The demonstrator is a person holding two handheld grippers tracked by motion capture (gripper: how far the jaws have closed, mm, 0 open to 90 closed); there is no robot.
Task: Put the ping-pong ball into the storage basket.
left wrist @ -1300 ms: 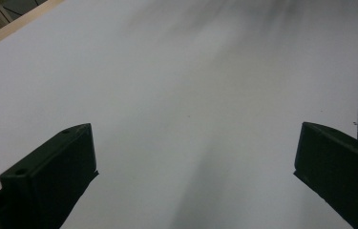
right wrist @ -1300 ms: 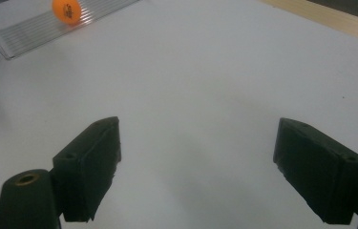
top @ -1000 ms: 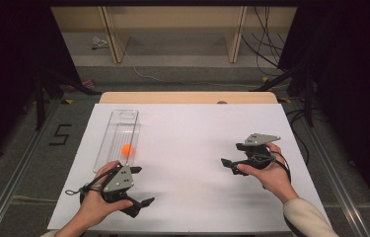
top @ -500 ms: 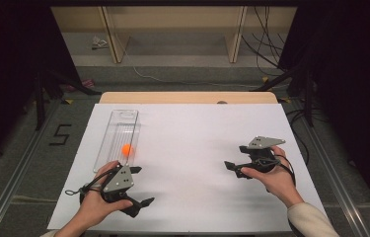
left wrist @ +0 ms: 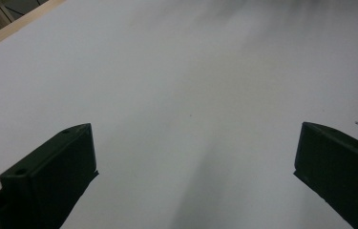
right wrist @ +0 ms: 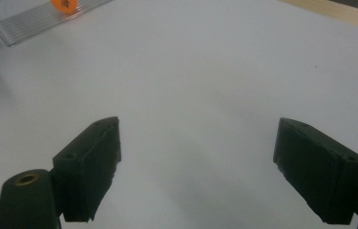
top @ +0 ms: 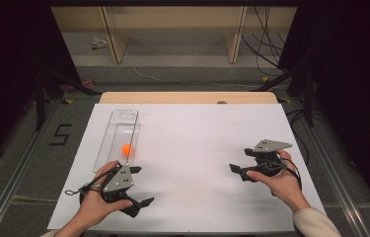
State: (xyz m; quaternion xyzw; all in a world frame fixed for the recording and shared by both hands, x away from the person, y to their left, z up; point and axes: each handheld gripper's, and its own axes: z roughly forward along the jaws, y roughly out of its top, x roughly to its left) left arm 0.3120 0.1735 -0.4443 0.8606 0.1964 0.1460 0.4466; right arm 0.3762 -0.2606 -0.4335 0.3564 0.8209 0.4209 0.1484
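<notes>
Count, high view: 1 orange ball [top: 127,148], left of centre of the frame. 1 clear plastic tray [top: 123,120], upper left of the white sheet, ball inside it near its lower end. 2 handheld grippers: left gripper [top: 139,186] lower left, right gripper [top: 235,171] right of centre. 2 black jaws on each, 4 total, both pairs spread apart. 2 hands, one per gripper. 1 white sheet [top: 192,138] on 1 table [top: 172,97].
</notes>
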